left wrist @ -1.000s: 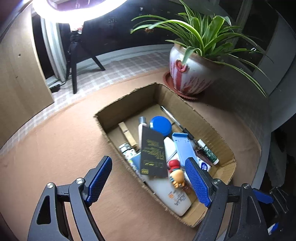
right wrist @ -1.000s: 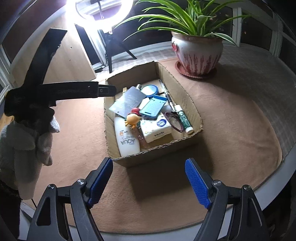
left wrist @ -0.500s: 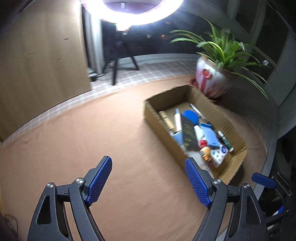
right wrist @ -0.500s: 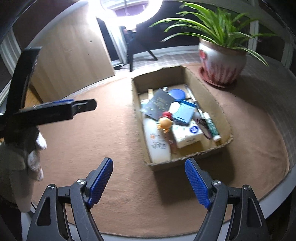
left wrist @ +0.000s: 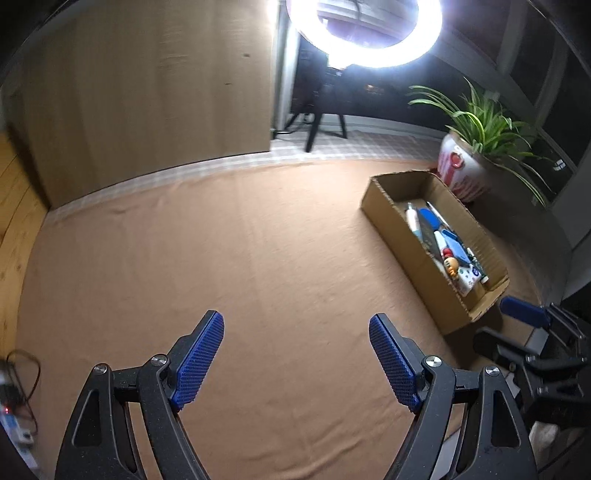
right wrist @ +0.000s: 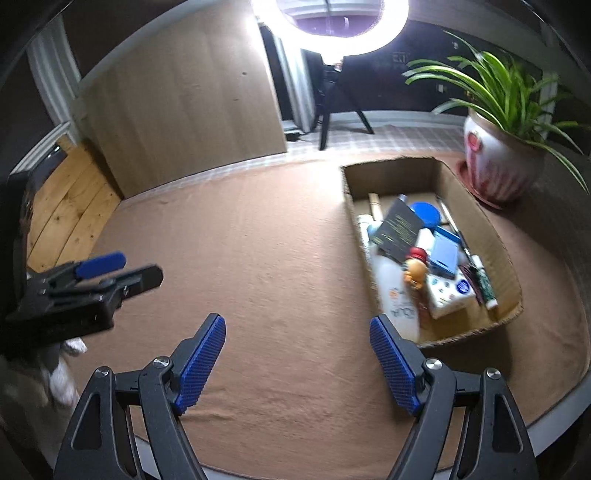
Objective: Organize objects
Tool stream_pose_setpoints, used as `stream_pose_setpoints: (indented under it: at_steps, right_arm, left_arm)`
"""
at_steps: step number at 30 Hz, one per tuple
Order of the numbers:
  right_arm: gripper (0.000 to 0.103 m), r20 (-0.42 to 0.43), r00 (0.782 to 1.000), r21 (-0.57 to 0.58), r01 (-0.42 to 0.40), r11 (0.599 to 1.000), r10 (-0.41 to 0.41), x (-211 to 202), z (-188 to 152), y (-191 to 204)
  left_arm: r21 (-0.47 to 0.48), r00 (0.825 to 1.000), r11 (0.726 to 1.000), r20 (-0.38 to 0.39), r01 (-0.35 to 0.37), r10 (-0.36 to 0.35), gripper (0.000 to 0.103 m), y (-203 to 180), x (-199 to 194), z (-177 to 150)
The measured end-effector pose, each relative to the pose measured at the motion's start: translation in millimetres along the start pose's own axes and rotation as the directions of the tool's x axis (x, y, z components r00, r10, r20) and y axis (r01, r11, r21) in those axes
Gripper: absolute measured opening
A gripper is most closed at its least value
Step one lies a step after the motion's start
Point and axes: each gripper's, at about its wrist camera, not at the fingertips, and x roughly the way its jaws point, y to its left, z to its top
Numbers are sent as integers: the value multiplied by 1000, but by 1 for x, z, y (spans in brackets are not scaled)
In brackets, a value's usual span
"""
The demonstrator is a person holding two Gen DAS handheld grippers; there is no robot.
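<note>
Both tongs released, nothing btwn the blue pads. Left gripper (left wrist: 296, 356) hangs over bare brown cloth (left wrist: 229, 258); right gripper (right wrist: 297, 360) also over cloth, just beside the near corner of the cardboard box (right wrist: 491, 236). Box sits on the right side of the table, next to a potted plant (right wrist: 498, 162). Inside, piled w/ overlap: white lotion bottle (right wrist: 393, 291), dark card (right wrist: 399, 229), blue lid (right wrist: 426, 214), blue case (right wrist: 445, 254), small orange figure (right wrist: 415, 271), tissue pack (right wrist: 448, 295), pens along the right wall. Ring light (right wrist: 328, 22) glares behind.
</note>
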Motion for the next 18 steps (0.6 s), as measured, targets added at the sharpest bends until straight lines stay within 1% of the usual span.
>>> stream_pose_setpoints:
  at_steps: [3,9,11,18]
  right_arm:
    - [77,7,1000,-18,-6,1000,6,1,1,15]
    - [77,25,1000,-54,1,999,0,1,1,44]
    - [77,30,1000,-68,11,998,-9,2,0,52]
    - [77,25,1000,-65,11,998,-9,5,-4,66]
  left_arm:
    - [-20,999,999,25,-42,43,84,12,-14,-12]
    - [-81,994,993,55,-92,96,84,37,-33,-30]
    - [-93,991,989,52,-115,120,84,44,-35,-37]
    - [-135,993,984,5,-118,120,84,61,-30,-64]
